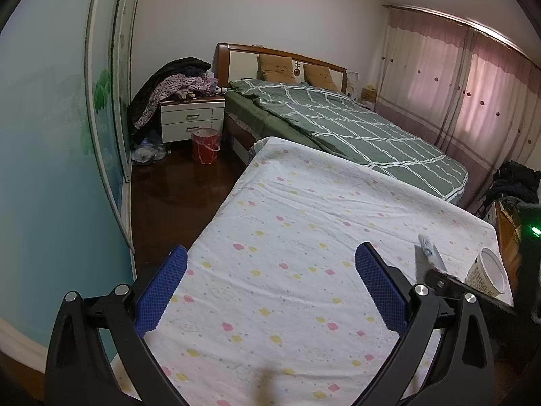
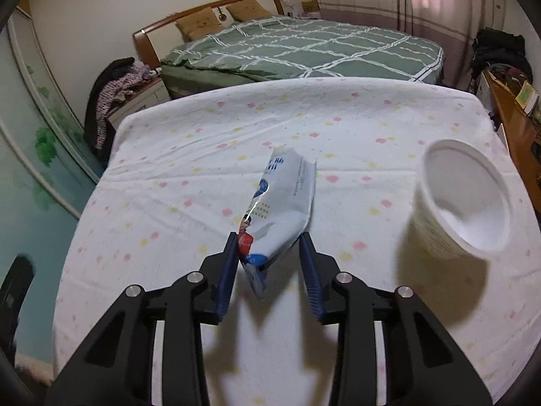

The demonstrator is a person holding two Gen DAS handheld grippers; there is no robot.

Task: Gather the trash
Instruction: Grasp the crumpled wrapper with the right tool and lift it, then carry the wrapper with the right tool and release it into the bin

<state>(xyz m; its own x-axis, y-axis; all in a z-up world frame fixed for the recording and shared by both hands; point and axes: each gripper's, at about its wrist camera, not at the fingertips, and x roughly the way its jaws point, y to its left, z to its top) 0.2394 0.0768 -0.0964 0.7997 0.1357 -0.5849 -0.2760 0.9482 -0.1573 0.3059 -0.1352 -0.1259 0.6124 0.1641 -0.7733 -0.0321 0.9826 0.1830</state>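
Note:
A crumpled white-and-blue plastic wrapper [image 2: 280, 199] stands up between the blue pads of my right gripper [image 2: 268, 237]. Both pads press on its lower end, and it casts a shadow on the cloth below. To its right a white paper cup [image 2: 466, 203] is tipped with its empty mouth toward the camera. The left wrist view shows the same wrapper [image 1: 427, 253] and cup [image 1: 488, 275] at the far right. My left gripper [image 1: 272, 248] hangs open over the table's near left part with nothing between its fingers.
The table wears a white cloth [image 2: 203, 155] with pink and yellow dots. A red bucket lined with a plastic bag [image 1: 204, 145] stands on the dark floor by the nightstand [image 1: 191, 118]. Behind the table is a green-quilted bed [image 1: 338, 125]. A wooden shelf [image 2: 514, 125] flanks the table's right.

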